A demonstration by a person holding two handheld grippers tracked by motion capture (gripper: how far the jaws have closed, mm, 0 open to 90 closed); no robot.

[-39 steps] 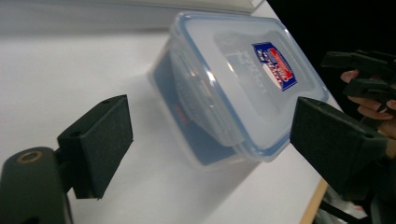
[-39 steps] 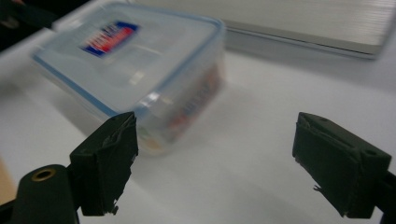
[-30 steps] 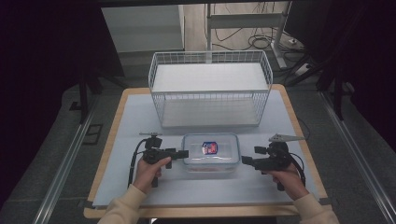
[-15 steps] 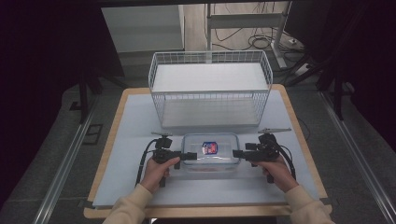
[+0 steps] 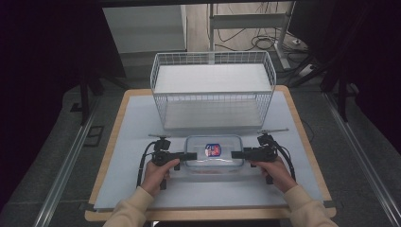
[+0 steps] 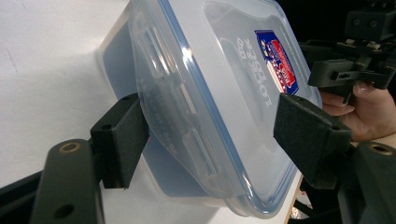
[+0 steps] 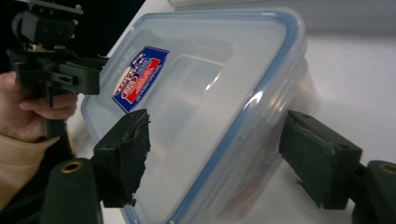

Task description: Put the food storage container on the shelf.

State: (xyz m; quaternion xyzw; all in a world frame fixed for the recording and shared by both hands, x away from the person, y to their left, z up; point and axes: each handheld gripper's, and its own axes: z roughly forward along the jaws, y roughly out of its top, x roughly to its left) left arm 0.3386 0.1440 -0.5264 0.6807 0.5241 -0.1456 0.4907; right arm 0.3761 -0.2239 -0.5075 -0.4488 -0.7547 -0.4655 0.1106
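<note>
A clear plastic box (image 5: 213, 152) is sitting on the near part of the table (image 5: 123, 142), in front of the wire basket (image 5: 213, 90). The left gripper (image 5: 191, 155) and right gripper (image 5: 236, 154) are closing around its ends, not yet squeezing.

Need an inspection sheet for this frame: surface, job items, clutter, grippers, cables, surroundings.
Surface: pale grey mat on a wood-edged table.
Job's things: clear plastic lidded container with a blue seal and red-blue label lies flat near the front edge; white wire basket stands behind it, apart.
Clutter: nothing seen.
Grippers: left gripper straddles the container's left end, right gripper its right end. The jaws of both have just been closing with the container edge between them. In the gripper views one finger of the left seems to touch the container; the other stands off, as does one right finger.
Cables: black cable trails from each gripper; more on the floor behind.
Surroundings: dark floor, metal rails, desk legs.
</note>
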